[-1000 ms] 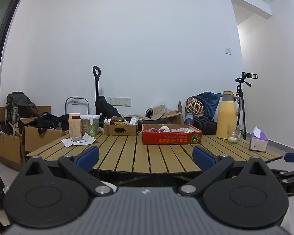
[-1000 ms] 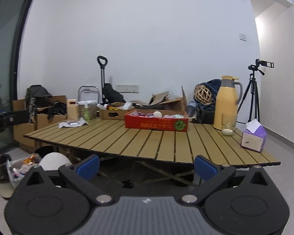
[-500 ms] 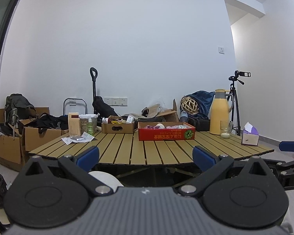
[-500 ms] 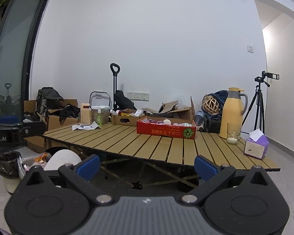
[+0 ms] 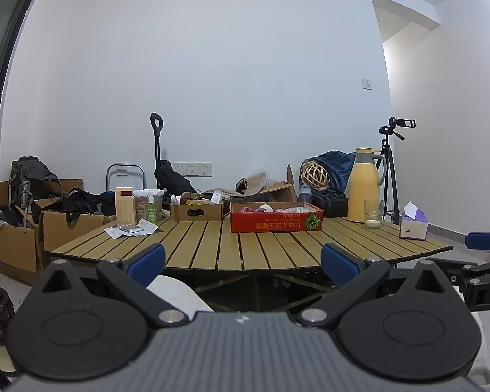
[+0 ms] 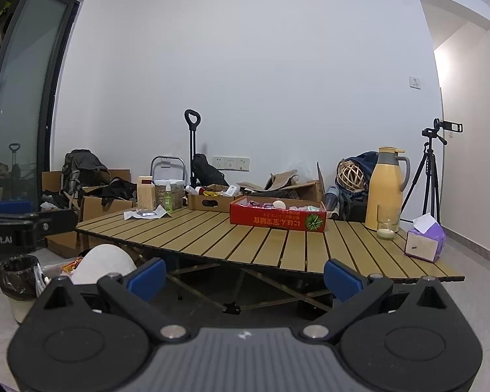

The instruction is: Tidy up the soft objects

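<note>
A red cardboard box point(image 5: 276, 220) point(image 6: 277, 219) holding several small soft items sits on the slatted wooden table point(image 5: 245, 245) point(image 6: 261, 245), well beyond both grippers. My left gripper point(image 5: 243, 259) is open with nothing between its blue pads, held off the table's front edge. Likewise my right gripper point(image 6: 245, 276) is open and empty, low in front of the table. The right gripper's side point(image 5: 483, 261) shows at the right edge of the left wrist view, and the left gripper's side point(image 6: 26, 225) shows at the left of the right wrist view.
On the table stand a brown cardboard box point(image 5: 196, 210), a yellow thermos point(image 5: 364, 186), a glass point(image 5: 372, 217), a purple tissue box point(image 6: 424, 241), jars and papers point(image 5: 130, 228). Cardboard boxes and bags point(image 5: 26, 202) crowd the left floor. A tripod point(image 6: 431, 170) stands right. A white roll point(image 6: 104, 261) lies near the bins.
Both grippers have drawn back and away from the table, so the table looks smaller and farther. Both stay open and empty.
</note>
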`<state>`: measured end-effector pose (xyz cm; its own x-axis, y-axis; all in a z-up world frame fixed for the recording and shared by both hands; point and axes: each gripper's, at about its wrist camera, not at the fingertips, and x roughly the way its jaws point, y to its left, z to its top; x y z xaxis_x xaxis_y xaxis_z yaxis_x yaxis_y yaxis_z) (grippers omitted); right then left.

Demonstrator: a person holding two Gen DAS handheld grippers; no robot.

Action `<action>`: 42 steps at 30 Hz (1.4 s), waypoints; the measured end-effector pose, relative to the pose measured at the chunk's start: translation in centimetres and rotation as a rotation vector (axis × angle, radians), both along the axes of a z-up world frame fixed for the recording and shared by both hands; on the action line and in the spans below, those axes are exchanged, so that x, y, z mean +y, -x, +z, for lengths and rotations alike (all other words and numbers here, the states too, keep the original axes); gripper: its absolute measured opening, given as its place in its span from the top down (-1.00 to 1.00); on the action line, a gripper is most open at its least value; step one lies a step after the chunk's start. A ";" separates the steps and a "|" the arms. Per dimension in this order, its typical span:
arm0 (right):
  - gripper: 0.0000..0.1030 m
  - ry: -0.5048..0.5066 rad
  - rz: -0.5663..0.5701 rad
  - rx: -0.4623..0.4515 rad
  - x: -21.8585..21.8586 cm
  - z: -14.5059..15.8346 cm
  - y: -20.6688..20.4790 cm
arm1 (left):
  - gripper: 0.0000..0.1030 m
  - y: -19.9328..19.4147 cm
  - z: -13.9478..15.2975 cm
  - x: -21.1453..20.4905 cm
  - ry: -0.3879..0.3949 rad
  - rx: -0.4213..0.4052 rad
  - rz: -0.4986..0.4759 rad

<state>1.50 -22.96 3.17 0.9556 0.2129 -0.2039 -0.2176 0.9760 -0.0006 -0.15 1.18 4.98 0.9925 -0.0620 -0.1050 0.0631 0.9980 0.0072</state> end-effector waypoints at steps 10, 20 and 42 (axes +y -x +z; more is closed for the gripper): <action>-1.00 -0.008 -0.002 -0.012 -0.2 -0.3 0.3 | -1.00 0.1 0.0 0.1 -0.001 -0.001 -0.001; -1.00 -0.012 0.019 -0.024 -0.2 -0.4 0.5 | -1.00 0.4 -0.1 0.1 -0.001 -0.009 0.003; -1.00 -0.011 0.031 -0.006 -0.2 -0.8 0.5 | -1.00 0.5 -0.1 0.2 -0.004 -0.008 -0.004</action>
